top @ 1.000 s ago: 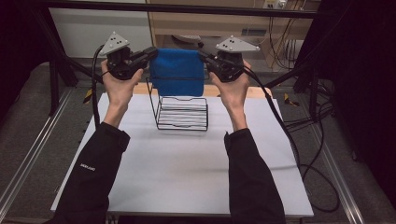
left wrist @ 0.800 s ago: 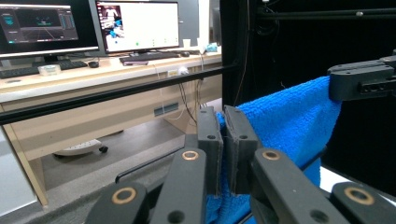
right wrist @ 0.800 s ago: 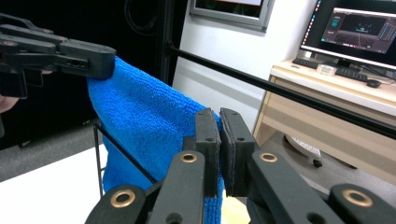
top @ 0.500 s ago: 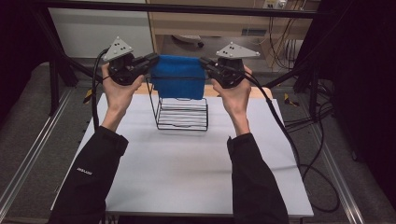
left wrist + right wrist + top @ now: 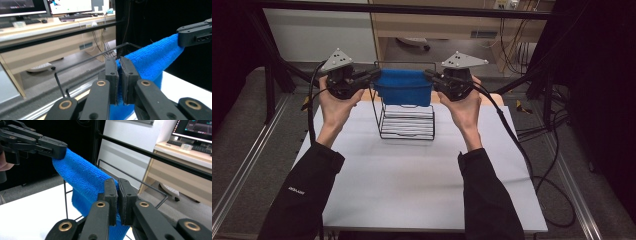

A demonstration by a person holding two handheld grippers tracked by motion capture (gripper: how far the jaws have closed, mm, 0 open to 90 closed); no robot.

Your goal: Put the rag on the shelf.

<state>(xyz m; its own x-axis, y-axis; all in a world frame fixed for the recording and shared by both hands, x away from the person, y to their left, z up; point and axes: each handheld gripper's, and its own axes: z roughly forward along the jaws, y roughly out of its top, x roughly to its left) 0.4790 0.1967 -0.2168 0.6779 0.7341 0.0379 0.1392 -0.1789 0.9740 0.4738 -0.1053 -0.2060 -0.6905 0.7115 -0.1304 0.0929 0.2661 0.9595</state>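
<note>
A blue towel (image 5: 403,88) hangs stretched between my two grippers, above a black wire rack (image 5: 406,122) that stands on the white table (image 5: 412,180). My left gripper (image 5: 373,76) pinches the towel's left top corner, and my right gripper (image 5: 430,76) pinches its right top corner. In the left gripper view the jaws (image 5: 119,76) are shut on the blue towel (image 5: 150,57), with the other gripper (image 5: 195,35) clamped on its far end. In the right gripper view my gripper (image 5: 118,195) grips the blue towel (image 5: 82,178) the same way. The towel's lower edge drapes over the rack's top.
The rack's tall wire back bar (image 5: 404,63) rises just behind the towel. A dark metal frame (image 5: 402,7) runs overhead and along the table's sides. Cables (image 5: 512,135) trail from the right gripper across the table's right side. A desk with monitors (image 5: 50,6) stands beyond.
Both hands have shifted slightly with the towel, which now hangs a little lower and closer to the rack's top. The grips are unchanged.
</note>
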